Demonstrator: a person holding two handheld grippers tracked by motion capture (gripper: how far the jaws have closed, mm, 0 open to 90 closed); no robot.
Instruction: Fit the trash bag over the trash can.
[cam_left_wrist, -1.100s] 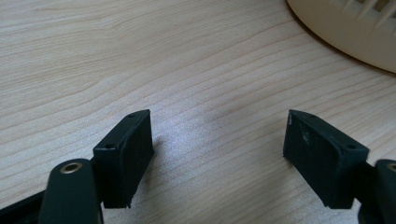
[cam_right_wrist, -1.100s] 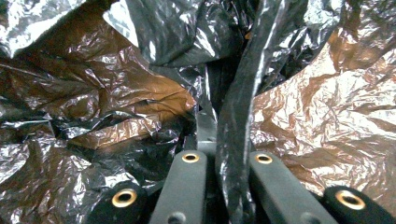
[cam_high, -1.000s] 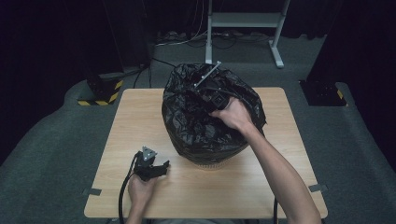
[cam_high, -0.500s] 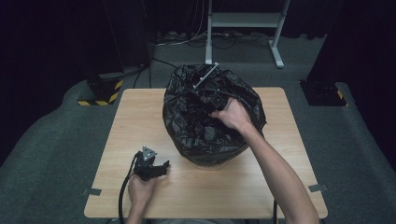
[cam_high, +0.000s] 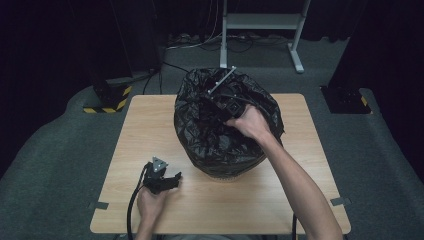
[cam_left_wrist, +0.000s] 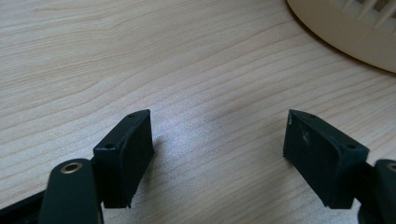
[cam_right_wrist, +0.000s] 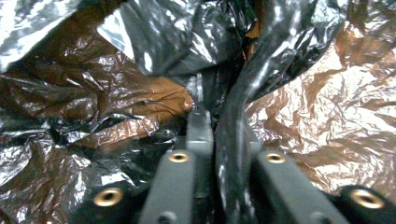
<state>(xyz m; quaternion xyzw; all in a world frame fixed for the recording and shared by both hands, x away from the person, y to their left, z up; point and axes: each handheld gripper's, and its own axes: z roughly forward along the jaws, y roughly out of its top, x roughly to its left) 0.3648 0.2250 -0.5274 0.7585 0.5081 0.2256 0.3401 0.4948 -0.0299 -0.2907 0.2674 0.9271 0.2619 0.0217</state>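
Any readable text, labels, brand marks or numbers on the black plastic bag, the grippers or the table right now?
None: no words, brand marks or numbers can be read on the crinkled black plastic bag, the cream slatted basket, the light wooden table or either gripper.
The yellow-and-black hazard stripes on the floor carry no lettering.

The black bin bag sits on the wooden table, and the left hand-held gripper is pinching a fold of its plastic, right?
Not quite: the right hand-held gripper is pinching the black bin bag, as the right gripper view shows. The left hand-held gripper rests open on the wooden table.
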